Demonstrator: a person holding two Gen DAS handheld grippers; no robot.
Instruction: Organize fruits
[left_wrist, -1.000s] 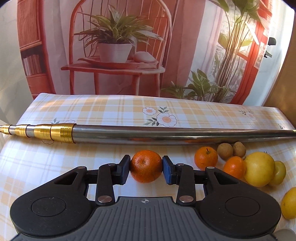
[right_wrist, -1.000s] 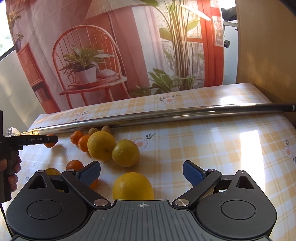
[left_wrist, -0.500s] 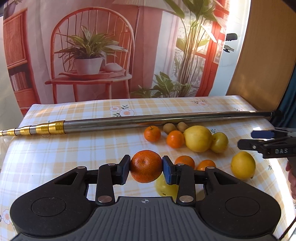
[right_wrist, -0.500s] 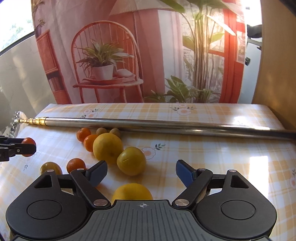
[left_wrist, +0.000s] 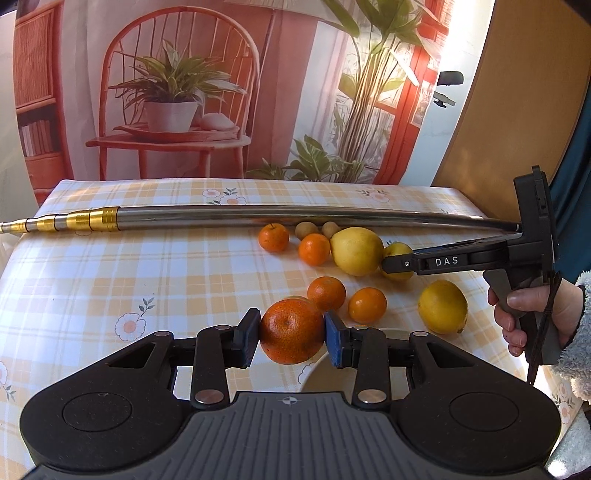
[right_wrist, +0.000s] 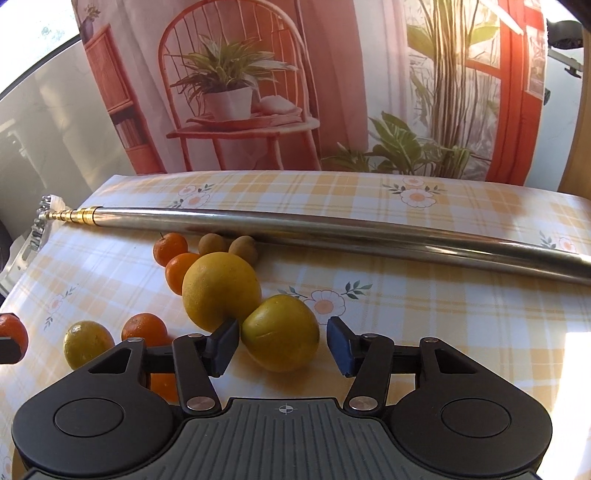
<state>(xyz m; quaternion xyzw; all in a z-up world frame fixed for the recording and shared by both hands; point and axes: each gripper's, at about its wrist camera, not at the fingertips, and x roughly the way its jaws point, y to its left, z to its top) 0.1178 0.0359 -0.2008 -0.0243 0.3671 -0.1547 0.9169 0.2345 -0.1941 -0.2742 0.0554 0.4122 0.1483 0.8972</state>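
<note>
My left gripper (left_wrist: 291, 338) is shut on an orange mandarin (left_wrist: 291, 331), held just above the checked tablecloth (left_wrist: 110, 280). The held mandarin also shows at the left edge of the right wrist view. My right gripper (right_wrist: 283, 345) is open, its fingers on either side of a yellow-green fruit (right_wrist: 282, 338) that rests on the cloth, with a gap on the right side. Against that fruit's left side sits a big yellow citrus (right_wrist: 221, 290). In the left wrist view the right gripper (left_wrist: 391, 264) reaches in from the right to the same yellow-green fruit (left_wrist: 397, 251).
A long metal pole (left_wrist: 295, 214) lies across the table behind the fruit. Loose mandarins (left_wrist: 327, 292), a lemon (left_wrist: 442, 306) and two small brown fruits (left_wrist: 306, 229) are scattered about. A pale rounded rim (left_wrist: 314, 373) shows under my left gripper. A hand (left_wrist: 532, 310) holds the right gripper's handle.
The left gripper has swung right with the mandarin still in it. The right gripper has moved forward and left, narrowing its jaws around the yellow-green fruit; the lemon it stood over is now out of its view.
</note>
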